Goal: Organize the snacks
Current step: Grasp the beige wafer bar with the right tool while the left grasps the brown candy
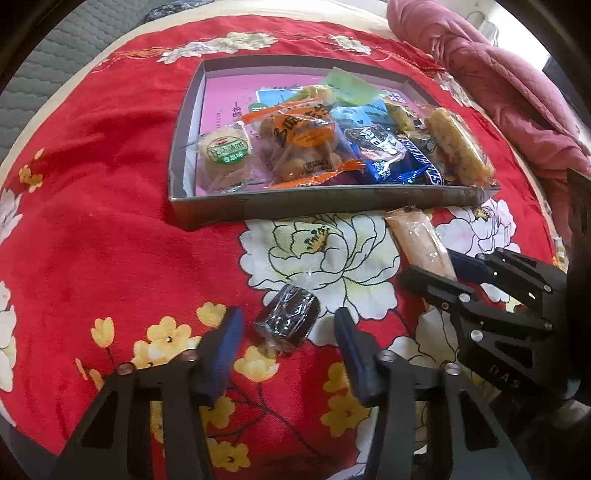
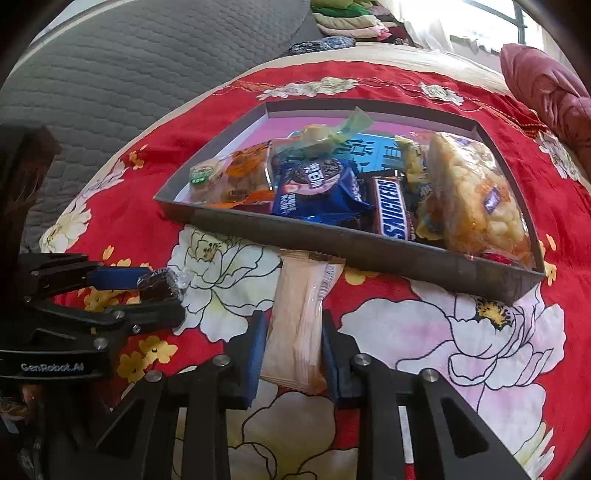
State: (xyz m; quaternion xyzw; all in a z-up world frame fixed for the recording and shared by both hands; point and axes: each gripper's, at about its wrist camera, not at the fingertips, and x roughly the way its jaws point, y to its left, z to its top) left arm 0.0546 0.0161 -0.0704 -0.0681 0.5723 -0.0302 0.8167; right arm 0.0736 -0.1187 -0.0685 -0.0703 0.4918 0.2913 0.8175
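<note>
A small dark chocolate snack in clear wrap lies on the red floral blanket between the blue pads of my left gripper. A narrow gap shows on each side, so the left gripper is open. My right gripper is shut on a long pale orange wrapped bar, whose far end reaches the box's near wall. The shallow dark box with a pink floor holds several snacks: a Snickers bar, a blue Oreo pack and a puffed rice cake.
The red floral blanket covers a soft bed. A pink quilt is bunched at the far right. Grey quilted mattress shows beyond the blanket's left edge. Folded clothes are stacked far behind.
</note>
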